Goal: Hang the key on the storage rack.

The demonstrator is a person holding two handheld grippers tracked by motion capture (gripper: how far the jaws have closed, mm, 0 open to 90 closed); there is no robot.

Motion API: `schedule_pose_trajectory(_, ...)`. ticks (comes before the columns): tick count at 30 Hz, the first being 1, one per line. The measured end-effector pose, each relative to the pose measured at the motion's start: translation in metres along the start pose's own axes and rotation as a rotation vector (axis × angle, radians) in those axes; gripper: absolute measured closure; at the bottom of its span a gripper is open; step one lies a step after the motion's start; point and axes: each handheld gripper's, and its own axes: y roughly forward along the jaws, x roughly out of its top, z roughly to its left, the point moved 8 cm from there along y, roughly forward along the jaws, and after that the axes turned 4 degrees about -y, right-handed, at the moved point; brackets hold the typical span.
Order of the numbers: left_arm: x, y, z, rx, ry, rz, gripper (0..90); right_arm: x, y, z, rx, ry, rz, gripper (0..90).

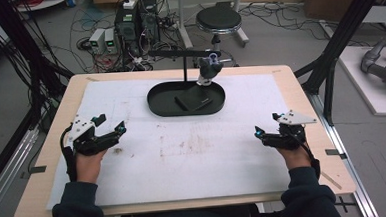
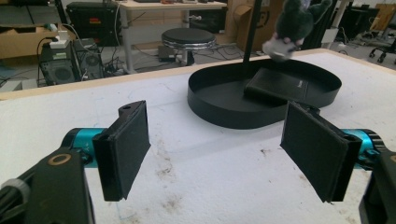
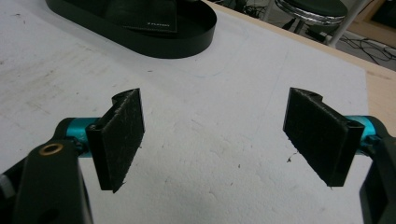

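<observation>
I hold my 2 claws low over the white mat, left gripper (image 1: 113, 129) and right gripper (image 1: 265, 133) both spread wide and empty, ready to reach. The plush toy (image 1: 209, 67) hangs on the stand above the far black tray (image 1: 156, 103).

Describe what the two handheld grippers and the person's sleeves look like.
Both the left gripper and right gripper are black, with teal barrels behind flat rectangular black pads and a brass-coloured ring on the body. Each carries a grey three-cornered plate and trails a black cable. The sleeves are dark navy.
</observation>
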Motion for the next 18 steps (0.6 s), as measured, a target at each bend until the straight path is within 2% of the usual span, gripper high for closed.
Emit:
schedule_pose_trajectory(6, -0.0006, 0.0007, -0.0003, 0.0, 0.006, 0.005, 23.2, -0.0003, 0.0029, -0.0002, -0.001, -0.014, 0.007, 21.0)
schedule_pose_trajectory(18, -0.0024, 0.0016, -0.0022, 0.002, 0.014, 0.013, 23.2, 0.0006, 0.0036, -0.0022, 0.001, -0.013, -0.002, 21.0)
